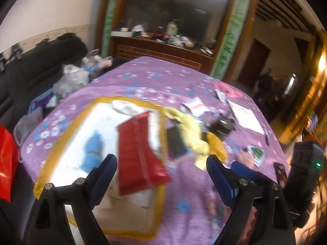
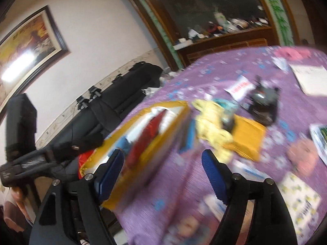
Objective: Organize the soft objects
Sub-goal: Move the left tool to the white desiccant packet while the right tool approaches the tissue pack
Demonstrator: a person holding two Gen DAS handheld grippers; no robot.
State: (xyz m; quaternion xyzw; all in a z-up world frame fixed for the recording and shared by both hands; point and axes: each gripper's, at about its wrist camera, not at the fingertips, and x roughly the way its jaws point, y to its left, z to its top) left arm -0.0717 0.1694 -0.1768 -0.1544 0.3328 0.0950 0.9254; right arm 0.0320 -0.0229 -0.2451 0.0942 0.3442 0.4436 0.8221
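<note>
A yellow-rimmed box [image 1: 61, 143] with a white inside sits on the purple flowered table cover [image 1: 155, 81]. In it lie a red cloth [image 1: 141, 151], a blue soft item [image 1: 93, 153] and a white cloth [image 1: 126, 106]. A pale yellow cloth [image 1: 190, 130] lies crumpled just right of the box, partly over a mustard piece [image 1: 216, 145]. My left gripper [image 1: 161, 159] hovers above the box's near right side, open and empty. My right gripper [image 2: 163, 153] is open too, above the box's [image 2: 169, 104] right wall, with the yellow cloth [image 2: 212, 126] ahead of it. Both views are motion-blurred.
A black item [image 2: 263, 104], papers [image 2: 310, 79], a pink cloth [image 2: 290, 53] and a pink round thing [image 2: 302, 153] litter the cover. A black sofa [image 1: 40, 65] with plastic bags [image 1: 75, 77] stands left, a red bag [image 1: 6, 163] near it, a wooden cabinet [image 1: 159, 49] behind.
</note>
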